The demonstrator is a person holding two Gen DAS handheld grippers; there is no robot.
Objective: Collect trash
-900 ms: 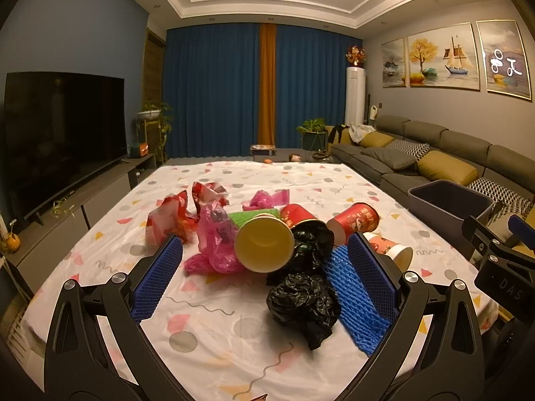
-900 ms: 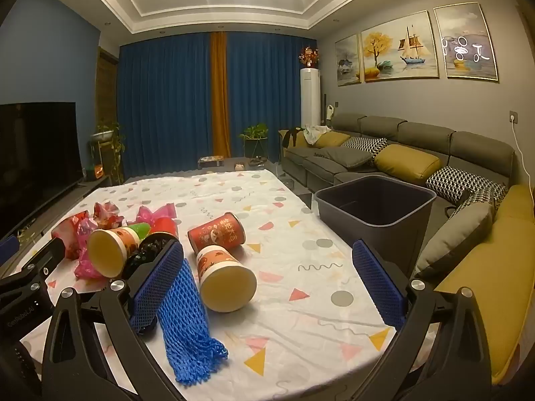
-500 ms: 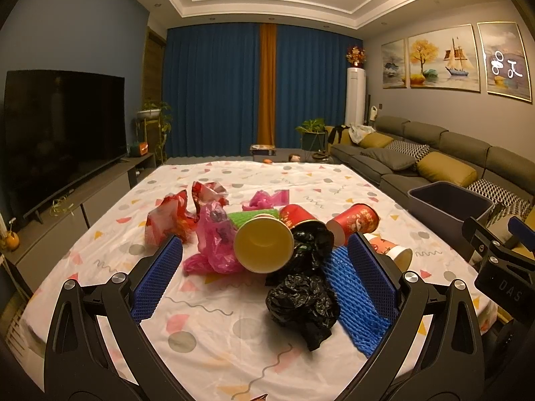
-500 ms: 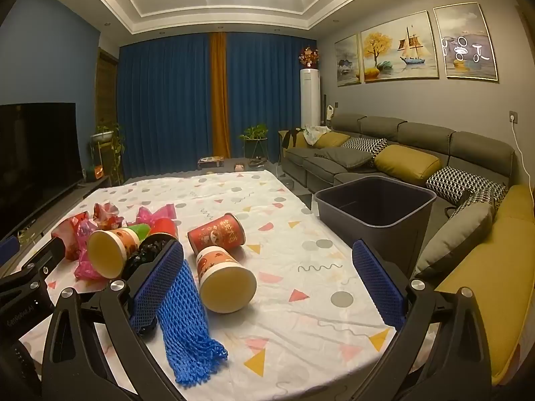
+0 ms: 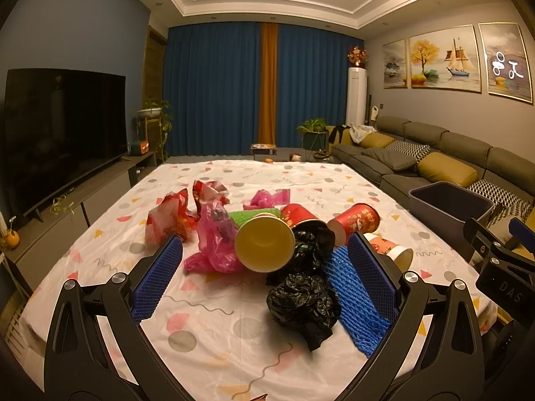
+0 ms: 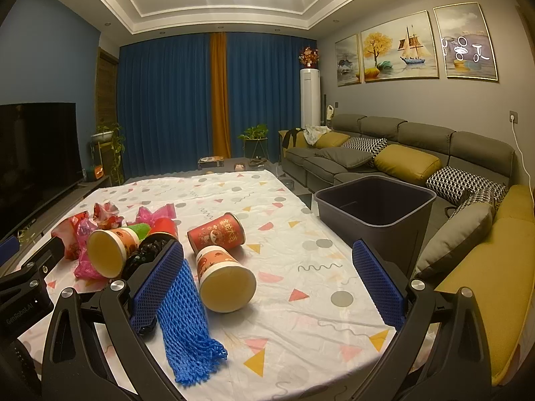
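Left wrist view: the left gripper (image 5: 264,267) hangs spread wide and empty above a table (image 5: 234,334) under a patterned cloth, the trash heaped just ahead of it. A yellow-mouthed paper cup (image 5: 264,247) lies on its side against a pink plastic bag (image 5: 217,244) and a crumpled black plastic bag (image 5: 304,300), with a blue foam net (image 5: 354,300) beside that. The pieces touch and overlap, so a careless pinch could drag a neighbour along or nudge a cup into rolling. Thin film may slip from the pads. The right gripper's body at the frame edge reads "DAS".

Right wrist view: the right gripper (image 6: 267,284) is likewise spread and holding nothing, its left pad just over the blue foam net. A paper cup (image 6: 224,284) lies between the fingers, open mouth toward the camera; a red printed cup (image 6: 217,234) lies behind it. The dark bin (image 6: 374,207) stands off the table's right edge, apparently empty, so collecting looks barely begun. A round cup squeezed on its side could crush or squirt free, and a drop short of the bin would land on the floor. The left gripper's body reads "GenRobot.AI"; the cups' red print is not legible
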